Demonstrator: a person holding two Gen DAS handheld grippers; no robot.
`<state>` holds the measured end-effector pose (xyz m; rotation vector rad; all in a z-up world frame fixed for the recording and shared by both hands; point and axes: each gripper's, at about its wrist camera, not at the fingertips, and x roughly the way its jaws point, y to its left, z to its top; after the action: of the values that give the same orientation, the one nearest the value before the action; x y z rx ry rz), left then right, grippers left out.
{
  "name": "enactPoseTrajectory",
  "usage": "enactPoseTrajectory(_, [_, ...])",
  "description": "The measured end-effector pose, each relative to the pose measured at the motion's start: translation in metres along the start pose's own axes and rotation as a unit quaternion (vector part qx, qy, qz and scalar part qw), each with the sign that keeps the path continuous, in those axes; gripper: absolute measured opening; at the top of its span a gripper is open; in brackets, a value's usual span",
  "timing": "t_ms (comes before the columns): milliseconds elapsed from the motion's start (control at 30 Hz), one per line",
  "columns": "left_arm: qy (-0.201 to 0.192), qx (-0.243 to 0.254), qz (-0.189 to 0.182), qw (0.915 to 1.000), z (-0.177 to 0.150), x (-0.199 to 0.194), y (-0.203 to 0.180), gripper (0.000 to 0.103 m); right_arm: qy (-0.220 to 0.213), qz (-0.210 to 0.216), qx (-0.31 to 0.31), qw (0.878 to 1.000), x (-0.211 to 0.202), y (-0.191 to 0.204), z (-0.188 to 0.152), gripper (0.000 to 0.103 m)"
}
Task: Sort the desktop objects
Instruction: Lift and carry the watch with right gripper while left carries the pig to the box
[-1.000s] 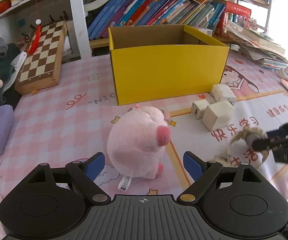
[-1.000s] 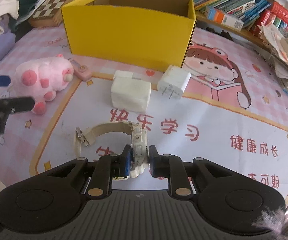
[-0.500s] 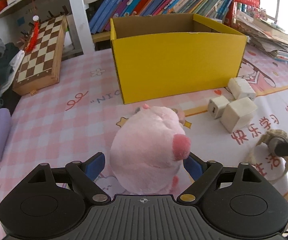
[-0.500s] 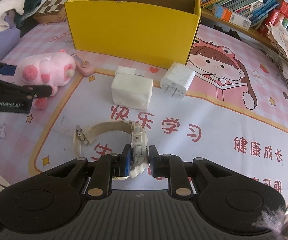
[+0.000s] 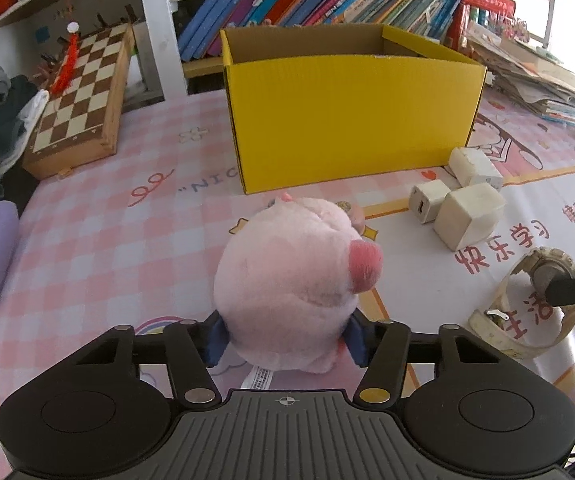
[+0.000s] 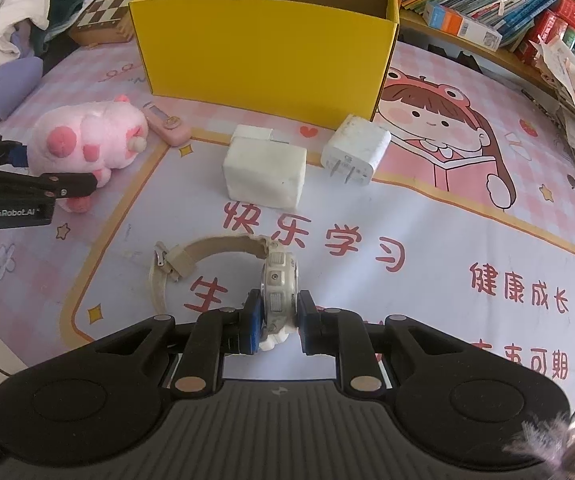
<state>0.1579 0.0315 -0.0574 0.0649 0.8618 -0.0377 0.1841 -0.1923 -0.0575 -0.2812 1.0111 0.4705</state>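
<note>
Left claw (image 5: 285,340) closing around plush pig (image 5: 287,280); right view shows right claw (image 6: 275,322) gripping watch (image 6: 277,280).

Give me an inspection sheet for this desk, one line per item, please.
Surface: pink checked table mat with cartoon print.
Job's things: pink plush pig, cream wristwatch, three white charger blocks, open yellow box behind them.
Clutter: small pink item beside the pig.
Grippers: left gripper closing, the pig between its jaws; right gripper shut on the watch body.
Cables: nothing seen.
Surroundings: chessboard, heaped clothes, book shelves, stacked papers.
</note>
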Motion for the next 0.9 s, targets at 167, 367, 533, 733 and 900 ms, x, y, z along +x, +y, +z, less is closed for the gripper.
enactPoseTrajectory(167, [-0.009, -0.007, -0.012, 0.9999, -0.003, -0.015, 0.0, 0.053, -0.006, 0.0, 0.004, 1.0, -0.005, 0.002, -0.003, 0.017])
enactPoseTrajectory(367, [-0.028, -0.003, -0.027, 0.9992, -0.005, -0.038, -0.004, 0.052, -0.016, 0.002, 0.01, 1.0, -0.015, 0.004, -0.006, 0.017])
enactPoseTrajectory(533, [-0.038, 0.011, -0.039, 0.9985, -0.008, -0.054, -0.011, 0.052, -0.021, 0.005, 0.011, 1.0, -0.024, 0.009, -0.011, 0.017])
enactPoseTrajectory(733, [-0.045, 0.024, -0.054, 0.9973, -0.016, -0.068, -0.018, 0.052, -0.028, 0.005, 0.011, 1.0, -0.035, 0.016, -0.017, 0.017])
enactPoseTrajectory(900, [-0.053, 0.033, -0.063, 0.9961, -0.019, -0.08, -0.02, 0.052, -0.031, 0.006, 0.013, 0.999, -0.045, 0.02, -0.022, 0.017])
